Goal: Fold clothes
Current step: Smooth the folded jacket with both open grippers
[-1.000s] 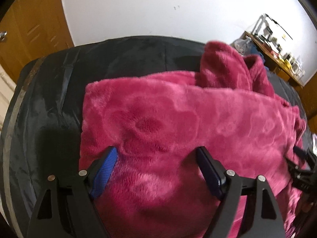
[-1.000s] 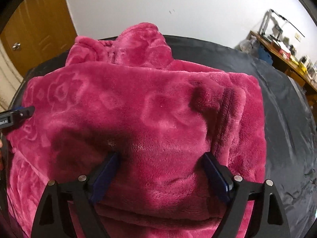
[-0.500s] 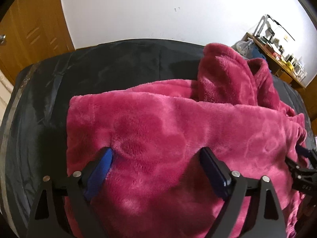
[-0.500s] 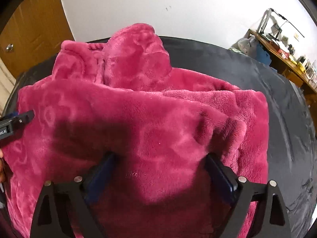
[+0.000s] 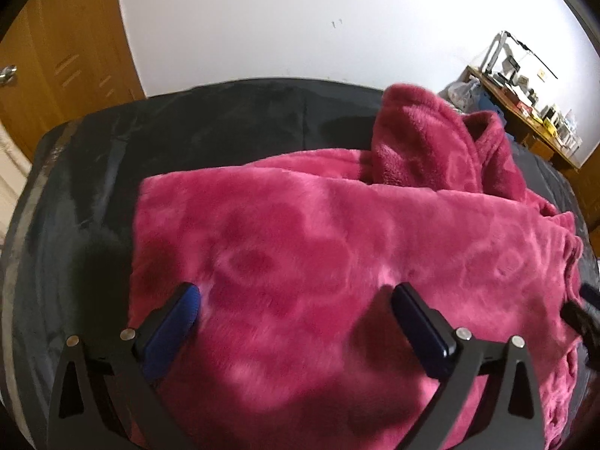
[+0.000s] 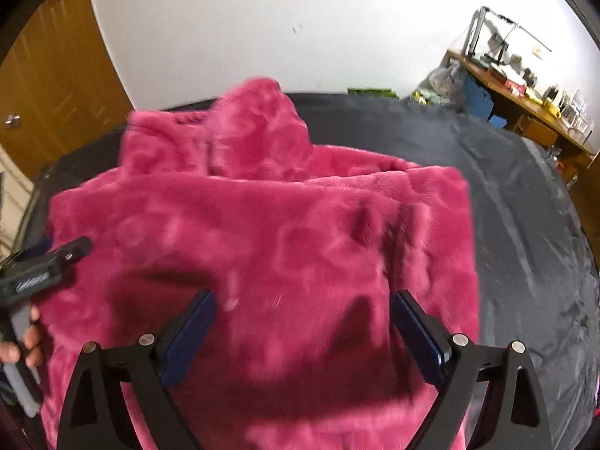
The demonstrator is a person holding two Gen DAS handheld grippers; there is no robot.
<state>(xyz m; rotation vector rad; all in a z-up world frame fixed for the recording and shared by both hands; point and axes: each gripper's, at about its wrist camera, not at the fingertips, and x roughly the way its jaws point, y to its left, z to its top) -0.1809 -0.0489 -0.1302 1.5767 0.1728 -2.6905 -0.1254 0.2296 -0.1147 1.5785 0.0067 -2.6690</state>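
A fluffy pink robe [image 5: 337, 247] lies folded on a big black cover [image 5: 90, 195]. The robe has flower shapes pressed into its soft fur. One part of it, maybe a hood or collar [image 6: 240, 131], bunches up at the far side, near the white wall [image 5: 300, 18].

The left tongs [image 5: 296, 307] hang just over the near part of the robe. Their blue pads [image 5: 176, 322] stand far apart and the jaws are opening wider. The robe lies under them, but the pads do not squeeze it.

The right tongs [image 6: 303, 315] are over the other end of the robe. Their jaws are wide apart too, and nothing is pinched between the pads [image 6: 416, 333].

In the right view the left tongs [image 6: 56, 258] show at the left edge, with a person's fingers [image 6: 30, 341] around the handle.

A brown wooden door [image 5: 48, 67] with a round knob [image 6: 13, 120] stands at the left. Far off at the right is a desk [image 6: 525, 101] with many small things on it.
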